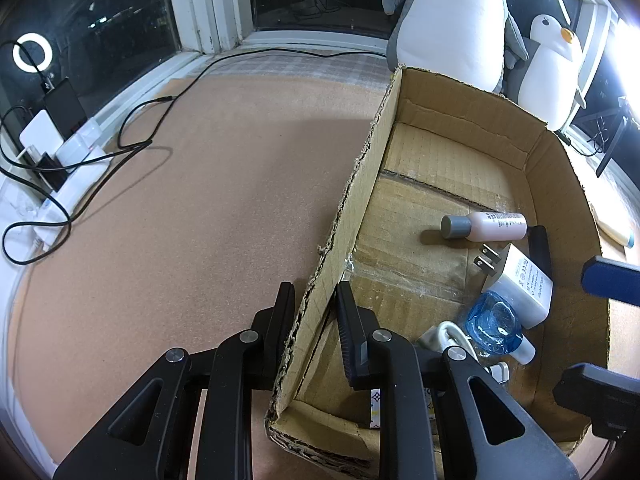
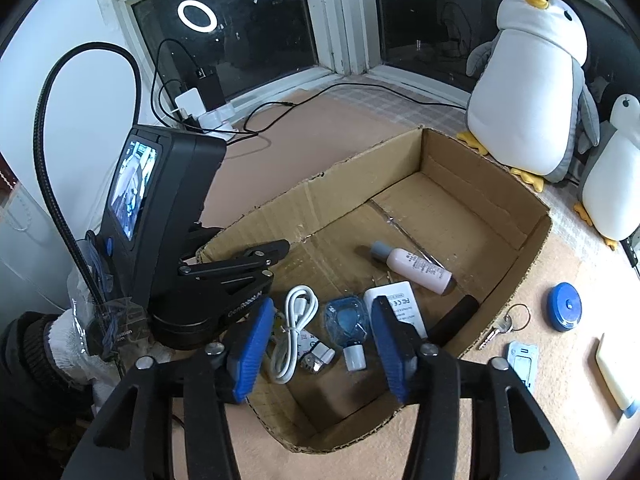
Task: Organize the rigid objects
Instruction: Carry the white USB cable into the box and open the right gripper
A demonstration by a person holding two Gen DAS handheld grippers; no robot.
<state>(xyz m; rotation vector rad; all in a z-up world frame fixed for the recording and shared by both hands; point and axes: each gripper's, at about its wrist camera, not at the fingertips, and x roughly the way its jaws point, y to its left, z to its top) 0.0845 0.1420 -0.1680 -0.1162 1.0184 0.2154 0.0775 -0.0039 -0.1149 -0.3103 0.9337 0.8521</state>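
Where dark windows (image 2: 256,28) meet sill, pink mat (image 1: 224,208), cardboard box (image 2: 472,156).

One open brown cardboard box (image 2: 532,240) sits on the table. Inside it lie:
- one pale pink bottle with a grey cap (image 2: 414,267)
- one white rectangular plug-in charger (image 2: 394,300)
- one clear blue bottle with a white cap (image 2: 347,326)
- one coiled white cable (image 2: 294,320)
- one black cylindrical stick (image 2: 456,320)

Outside the box, on the table:
- one round blue tape measure (image 2: 564,306)
- one silver key on a ring (image 2: 506,322)
- one small light-blue flat card-like item (image 2: 522,360)
- one cream bar with a blue end (image 2: 616,376)

Two plush penguins stand behind the box, a large one (image 2: 528,84) and a smaller one (image 2: 616,172). There are two hand-held grippers: one with black pads (image 1: 312,320), one with blue pads (image 2: 320,344).
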